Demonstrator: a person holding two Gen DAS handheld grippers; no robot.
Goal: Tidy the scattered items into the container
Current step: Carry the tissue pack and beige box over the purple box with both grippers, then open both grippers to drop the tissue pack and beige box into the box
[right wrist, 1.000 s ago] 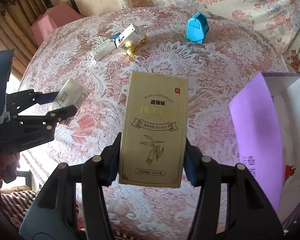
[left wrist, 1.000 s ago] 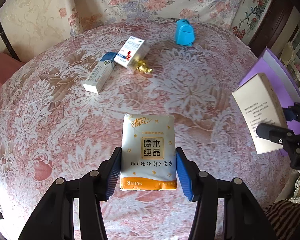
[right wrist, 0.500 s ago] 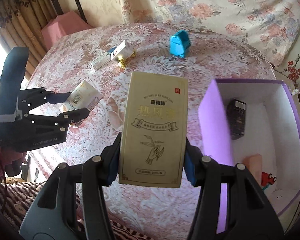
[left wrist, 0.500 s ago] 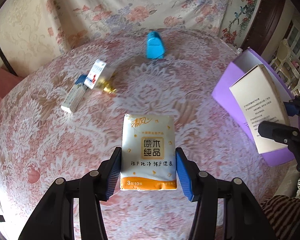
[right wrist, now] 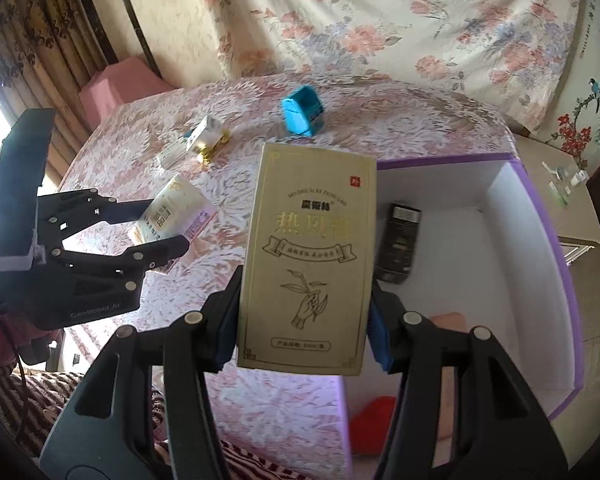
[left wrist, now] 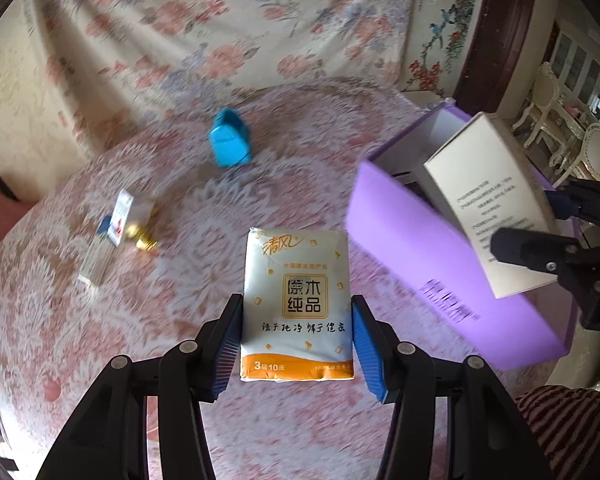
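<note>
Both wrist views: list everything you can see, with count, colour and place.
tissue pack: 1, white and orange, held in the left gripper above the table
gold box: 1, gold, held in the right gripper at the purple box's near wall
purple box: 1, purple outside, white inside, open, on the table's right side
black bottle: 1, black, lying inside the purple box
blue container: 1, blue, far side of the table
small cartons: 2, white with blue, left side of the table, touching
gold trinket: 1, gold, beside the cartons
table: 1, pink and white lace cover
left gripper: 1, black with blue pads
right gripper: 1, black with blue pads
</note>
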